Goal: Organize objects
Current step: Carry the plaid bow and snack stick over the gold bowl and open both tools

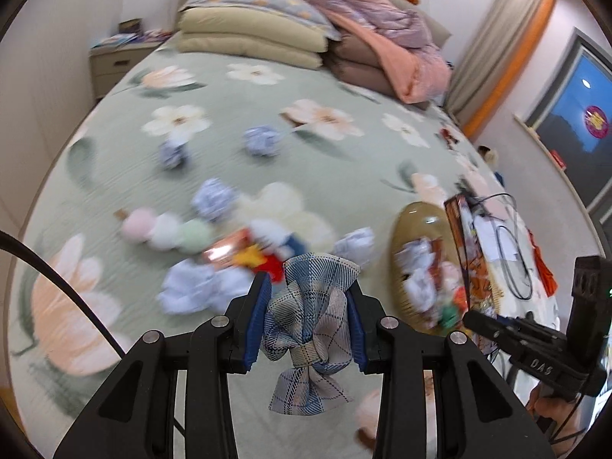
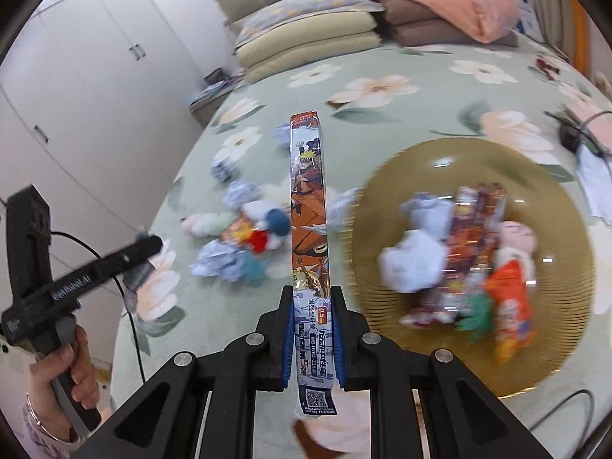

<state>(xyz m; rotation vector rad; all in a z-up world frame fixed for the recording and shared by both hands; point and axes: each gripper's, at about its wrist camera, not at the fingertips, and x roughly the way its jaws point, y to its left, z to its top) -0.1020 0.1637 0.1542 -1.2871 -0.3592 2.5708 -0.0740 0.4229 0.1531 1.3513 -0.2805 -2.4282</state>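
My left gripper [image 1: 310,308] is shut on a blue-grey plaid fabric bow [image 1: 310,321], held above the bed. My right gripper [image 2: 311,319] is shut on a long narrow printed card pack [image 2: 309,206] that stands upright between the jaws. A round amber glass plate [image 2: 386,206] lies on the bed to the right and holds crumpled paper, card packs and small plush toys; it also shows in the left wrist view [image 1: 417,222]. Loose crumpled paper balls [image 1: 214,199], a pastel plush stick [image 1: 164,229] and a small plush doll [image 2: 264,229] lie scattered on the bedspread.
The bed [image 1: 237,145] has a green floral cover. Pillows [image 1: 252,34] and folded quilts [image 1: 382,38] are stacked at the head. A nightstand [image 1: 114,61] stands at the left, white wardrobes [image 2: 88,76] beyond. Cables and papers [image 1: 501,237] lie at the bed's right edge.
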